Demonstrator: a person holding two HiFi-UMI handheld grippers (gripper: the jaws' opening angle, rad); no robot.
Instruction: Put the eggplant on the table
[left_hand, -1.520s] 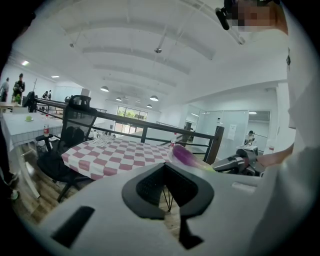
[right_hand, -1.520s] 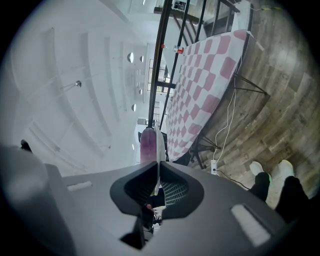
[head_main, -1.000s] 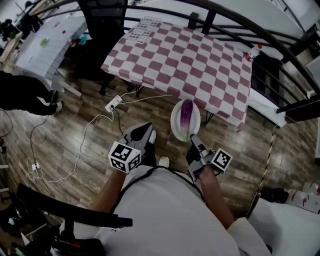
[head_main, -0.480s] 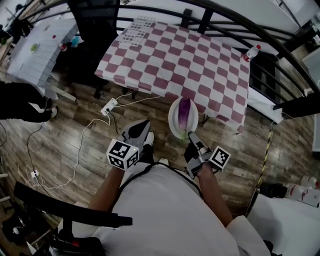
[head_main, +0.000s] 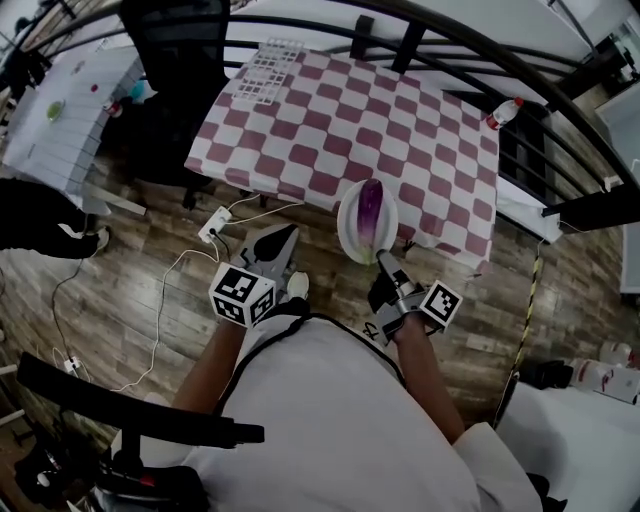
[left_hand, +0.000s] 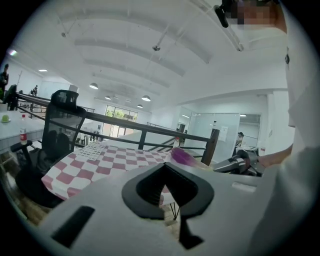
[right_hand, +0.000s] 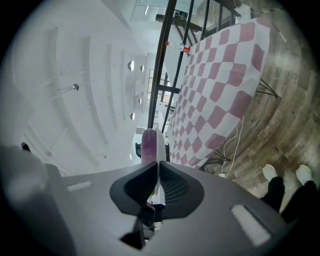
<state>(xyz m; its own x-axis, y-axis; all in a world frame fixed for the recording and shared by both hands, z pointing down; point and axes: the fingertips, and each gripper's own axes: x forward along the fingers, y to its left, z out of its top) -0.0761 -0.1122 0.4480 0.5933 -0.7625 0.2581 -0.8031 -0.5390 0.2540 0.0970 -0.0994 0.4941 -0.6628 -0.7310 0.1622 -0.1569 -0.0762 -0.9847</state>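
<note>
One checkered bench (head_main: 400, 120) fills the top of the head view, bare except for a white grid sheet (head_main: 262, 72) at its far left corner. Wooden floor (head_main: 150, 260) lies below it, and the person stands just short of the bench's near edge.

White plate (head_main: 350, 238) is held up off the floor at that near edge. The purple eggplant (head_main: 371, 208) lies along it and is not on the bench yet.

The right hand-held gripper (head_main: 382, 258) is clenched on the plate's near rim; its own view shows the thin white rim pinched between the jaws. The left hand-held gripper (head_main: 288, 234) has its jaws together with nothing in them, and it points at the bench, well apart from the plate.

Step looks like carry and approach, roughly mid-task. The next move likely calls for keeping the plate level, reaching out over the checkered top, then lowering it or tipping the eggplant off. Risk: eggplant rolls off, single rim pinch.
</note>
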